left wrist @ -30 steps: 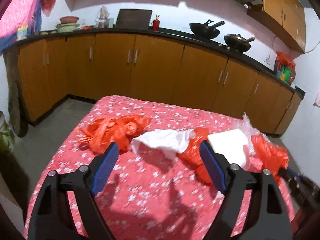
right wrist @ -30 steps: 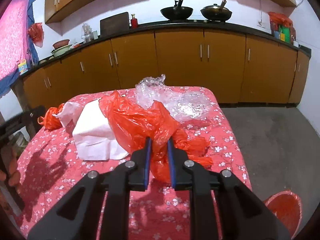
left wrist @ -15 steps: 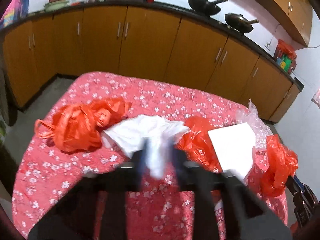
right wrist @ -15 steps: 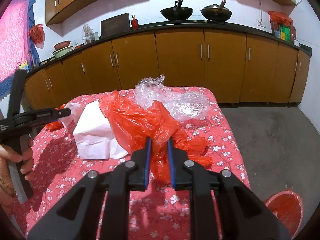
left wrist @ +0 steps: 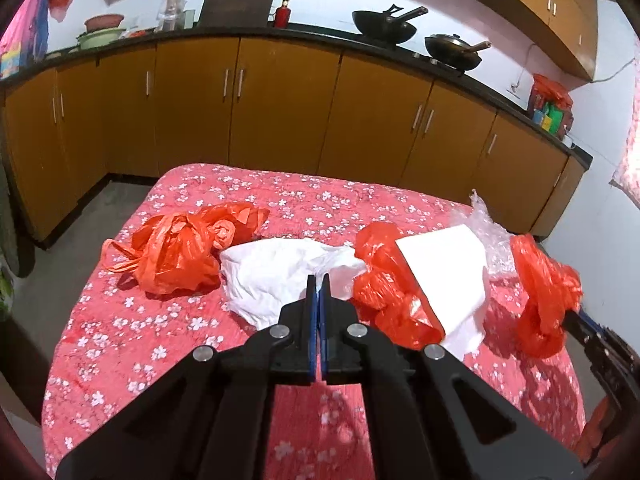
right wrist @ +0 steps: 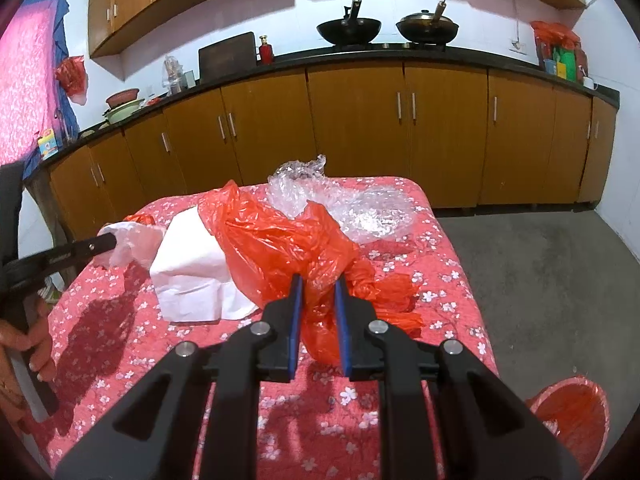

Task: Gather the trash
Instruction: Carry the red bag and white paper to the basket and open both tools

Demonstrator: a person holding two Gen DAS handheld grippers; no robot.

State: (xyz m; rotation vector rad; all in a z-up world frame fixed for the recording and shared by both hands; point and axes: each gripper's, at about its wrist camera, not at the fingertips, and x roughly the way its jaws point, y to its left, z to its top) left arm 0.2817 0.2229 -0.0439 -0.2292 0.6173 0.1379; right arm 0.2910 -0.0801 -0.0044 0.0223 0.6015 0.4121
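At lower centre of the right wrist view, the right gripper (right wrist: 319,286) is pinching an orange plastic bag (right wrist: 280,240) on the floral tablecloth (right wrist: 440,280). In the left wrist view, the left gripper (left wrist: 319,284) is clamping a white plastic bag (left wrist: 276,276) at mid-frame. Lifting either risks dragging the white paper (right wrist: 188,268) and bubble wrap (right wrist: 352,208) along, or thin film slipping free short of the red bin (right wrist: 572,412) at lower right.

1. Honestly, you won't find anything readable here, no words, brands or numbers.
2. The colourful little box (right wrist: 47,143) on the far-left tabletop has print on it, but it's way too small and blurry to make out.
3. Same for the green packs (left wrist: 550,114) at the right end, just colours.
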